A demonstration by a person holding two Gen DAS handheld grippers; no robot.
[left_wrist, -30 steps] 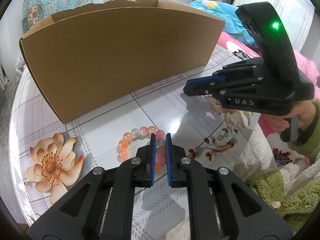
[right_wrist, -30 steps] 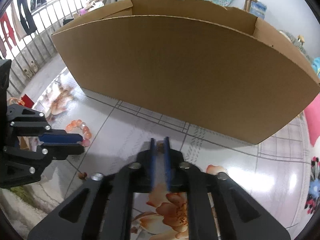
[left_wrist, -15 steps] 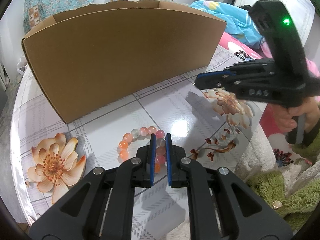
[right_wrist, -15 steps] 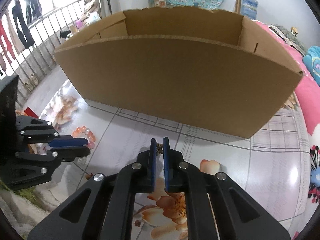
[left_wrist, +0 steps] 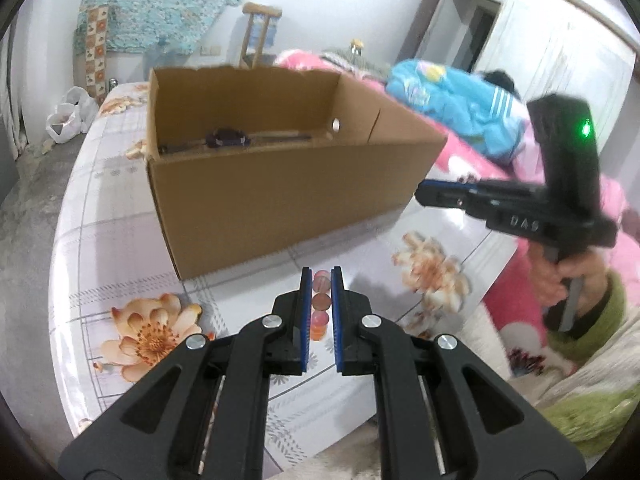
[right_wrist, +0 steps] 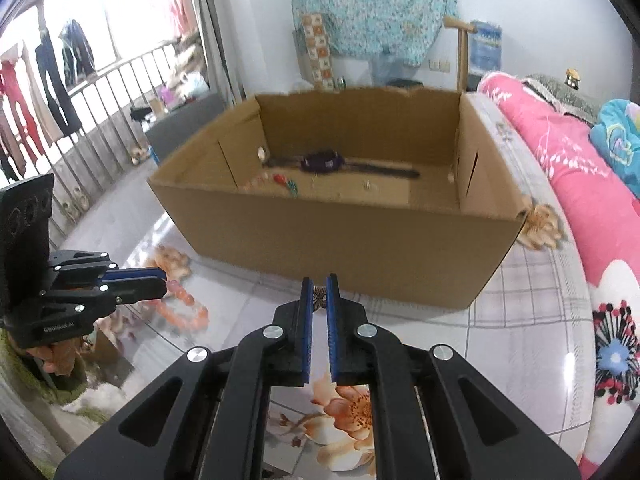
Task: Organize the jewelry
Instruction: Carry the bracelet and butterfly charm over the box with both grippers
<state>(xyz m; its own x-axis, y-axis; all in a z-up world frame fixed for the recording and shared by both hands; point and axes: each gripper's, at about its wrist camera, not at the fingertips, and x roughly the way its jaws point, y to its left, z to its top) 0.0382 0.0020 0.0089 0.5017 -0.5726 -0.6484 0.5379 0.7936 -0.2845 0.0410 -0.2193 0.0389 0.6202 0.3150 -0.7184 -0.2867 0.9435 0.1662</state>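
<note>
My left gripper [left_wrist: 319, 272] is shut on a bracelet of pink and orange beads [left_wrist: 320, 304], held up off the table. In the right wrist view the bracelet [right_wrist: 182, 306] hangs in a loop from the left gripper [right_wrist: 163, 280]. A small brown butterfly-shaped ornament [right_wrist: 319, 298] is pinched in my right gripper [right_wrist: 319, 280], which is shut on it. The left wrist view shows the right gripper [left_wrist: 420, 192] level with the near right corner of the open cardboard box [left_wrist: 280, 200]. Inside the box [right_wrist: 320, 240] lie a dark watch [right_wrist: 324, 162] and small coloured pieces [right_wrist: 286, 182].
The box stands on a glossy table [left_wrist: 132, 240] with a flower-print cover [right_wrist: 344, 404]. Pink bedding [right_wrist: 560, 168] lies to the right of the table. A metal railing [right_wrist: 100, 92] with hanging clothes runs at the left. A hand [left_wrist: 568, 276] in a green sleeve holds the right gripper.
Both grippers have risen, and the box's inside now shows. The bead bracelet has come up off the table in the left gripper. The right gripper still holds the small ornament.
</note>
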